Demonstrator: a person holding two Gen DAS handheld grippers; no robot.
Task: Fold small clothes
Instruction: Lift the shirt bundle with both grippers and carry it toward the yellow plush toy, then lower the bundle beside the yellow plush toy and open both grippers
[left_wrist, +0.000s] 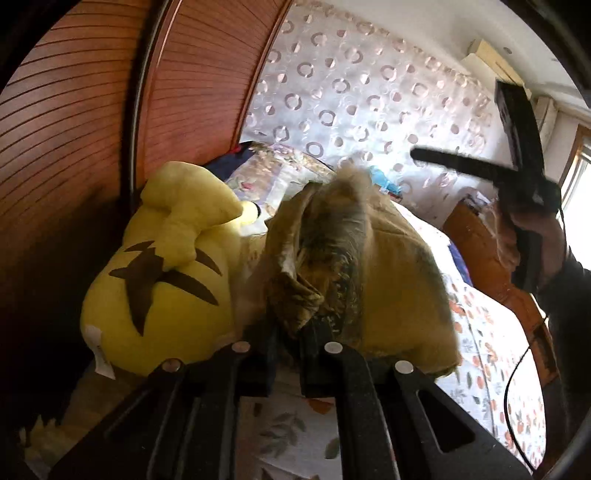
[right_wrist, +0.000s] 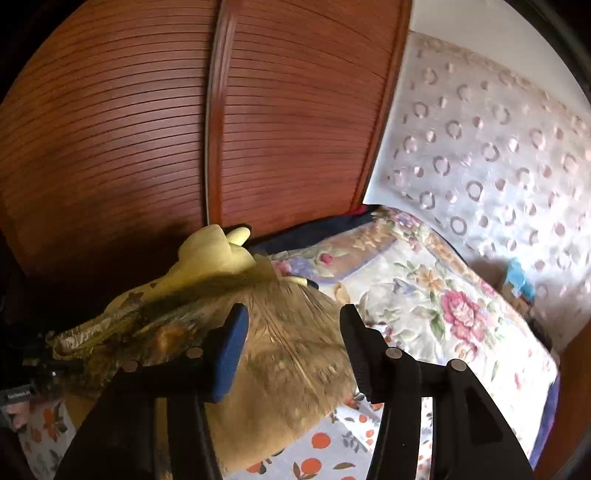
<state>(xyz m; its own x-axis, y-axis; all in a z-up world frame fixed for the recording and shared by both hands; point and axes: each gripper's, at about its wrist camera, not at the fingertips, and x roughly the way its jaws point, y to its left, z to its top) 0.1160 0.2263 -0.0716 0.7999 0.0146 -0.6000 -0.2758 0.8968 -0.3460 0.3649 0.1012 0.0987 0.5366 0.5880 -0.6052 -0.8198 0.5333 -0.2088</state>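
Observation:
A mustard-yellow small garment (left_wrist: 391, 280) with a darker patterned edge hangs bunched over the bed. My left gripper (left_wrist: 291, 332) is shut on its patterned edge, and the cloth rises in folds right in front of the camera. In the right wrist view the same garment (right_wrist: 288, 373) spreads below my right gripper (right_wrist: 293, 314), which is open; its blue pad (right_wrist: 229, 354) is bare and nothing is pinched between the fingers. From the left wrist view that right gripper (left_wrist: 456, 118) shows high at the right in a person's hand (left_wrist: 546, 236), apart from the cloth.
A yellow plush toy (left_wrist: 159, 273) lies beside the garment against the brown slatted wardrobe (left_wrist: 74, 129). The bed has an orange-fruit sheet (right_wrist: 321, 443) and a folded floral quilt (right_wrist: 424, 295). A patterned curtain (left_wrist: 369, 92) hangs behind, and a wooden bed frame (left_wrist: 480, 251) is at the right.

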